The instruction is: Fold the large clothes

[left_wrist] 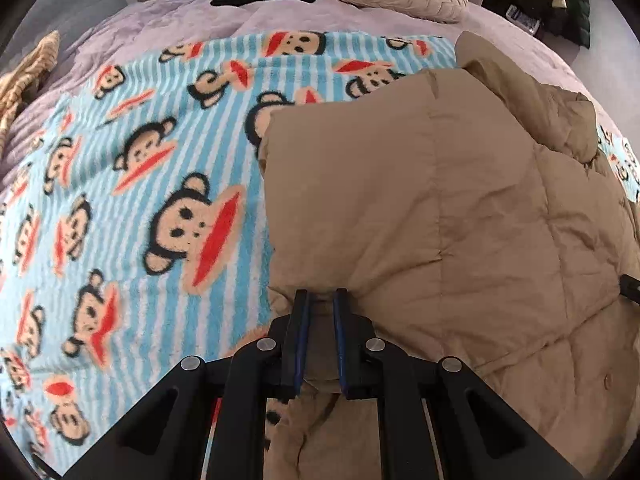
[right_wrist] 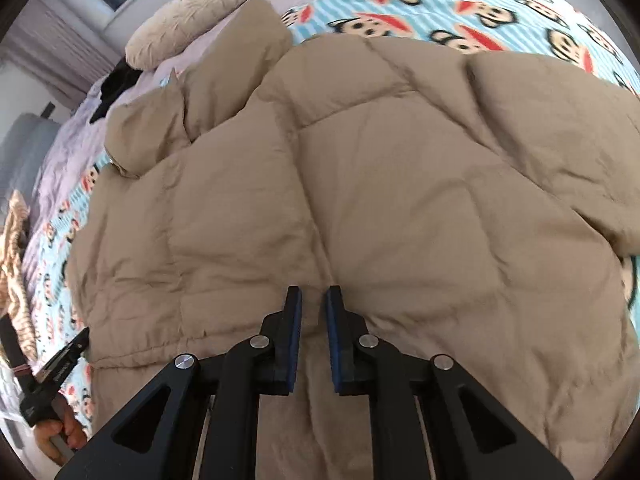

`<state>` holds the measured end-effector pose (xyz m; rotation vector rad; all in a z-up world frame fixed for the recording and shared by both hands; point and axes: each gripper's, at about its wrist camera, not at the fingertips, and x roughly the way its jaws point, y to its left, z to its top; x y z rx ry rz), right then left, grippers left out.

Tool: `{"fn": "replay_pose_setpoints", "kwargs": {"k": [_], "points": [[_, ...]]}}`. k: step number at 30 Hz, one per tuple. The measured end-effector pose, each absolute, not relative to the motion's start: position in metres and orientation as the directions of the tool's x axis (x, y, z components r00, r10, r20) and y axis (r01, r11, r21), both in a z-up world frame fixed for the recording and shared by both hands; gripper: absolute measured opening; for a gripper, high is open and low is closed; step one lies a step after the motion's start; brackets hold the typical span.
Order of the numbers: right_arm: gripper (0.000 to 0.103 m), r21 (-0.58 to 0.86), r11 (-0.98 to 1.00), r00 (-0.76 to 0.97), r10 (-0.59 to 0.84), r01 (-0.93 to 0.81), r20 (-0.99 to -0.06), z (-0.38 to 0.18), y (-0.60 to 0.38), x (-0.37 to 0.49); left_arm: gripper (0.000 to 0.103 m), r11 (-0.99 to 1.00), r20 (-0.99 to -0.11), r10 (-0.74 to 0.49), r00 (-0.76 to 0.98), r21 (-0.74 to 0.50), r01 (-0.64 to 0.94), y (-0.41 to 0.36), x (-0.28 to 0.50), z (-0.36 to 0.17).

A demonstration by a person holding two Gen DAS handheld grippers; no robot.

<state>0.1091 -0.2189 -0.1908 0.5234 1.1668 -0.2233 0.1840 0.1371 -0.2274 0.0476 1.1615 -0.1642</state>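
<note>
Coat (right_wrist: 360, 184), a tan quilted one, lies spread on the monkey blanket (left_wrist: 132, 208) that covers the bed (left_wrist: 168, 12). Its hem is near both cameras, and one sleeve (right_wrist: 256, 28) lies toward the pillow (right_wrist: 188, 20).

In the left wrist view the left gripper (left_wrist: 320, 300) has its jaws narrow, and a fold of the coat's edge sits between them, at the side that borders the blanket. It looks pinched there. The right gripper (right_wrist: 312, 300) stands over the middle of the hem. Its jaws are also narrow with a small gap. Cloth lies under the tips, but I cannot tell whether they really grip it. The hand (right_wrist: 60, 432) that carries the left gripper shows at the lower left of the right wrist view.

I judge that the folding is at an early step: the coat is still mostly flat, and the left edge is taken for the first fold. The next move calls for a sure hold on both sides, then lifting the edge and carrying it across the body. The padding is thick and slippery, so a shallow pinch may slide off.
</note>
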Motion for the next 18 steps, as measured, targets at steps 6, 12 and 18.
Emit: {"fn": "replay_pose_setpoints", "kwargs": {"k": [6,12,18], "points": [[0.031,0.362,0.819,0.425,0.162,0.445,-0.890,-0.172,-0.242,0.069,0.014,0.983,-0.906,-0.117,0.406,-0.046,0.180,0.117,0.156,-0.192],[0.056,0.437,0.750,0.448,0.209,0.497,-0.869,-0.168,-0.264,0.023,0.065,0.973,-0.913,-0.117,0.391,-0.027,0.228,0.064,0.122,-0.173],[0.073,0.465,0.699,0.464,0.212,0.544,-0.860,-0.166,-0.291,-0.010,0.101,0.958,-0.899,-0.159,0.408,-0.041,0.284,0.006,0.094,-0.159]]}}
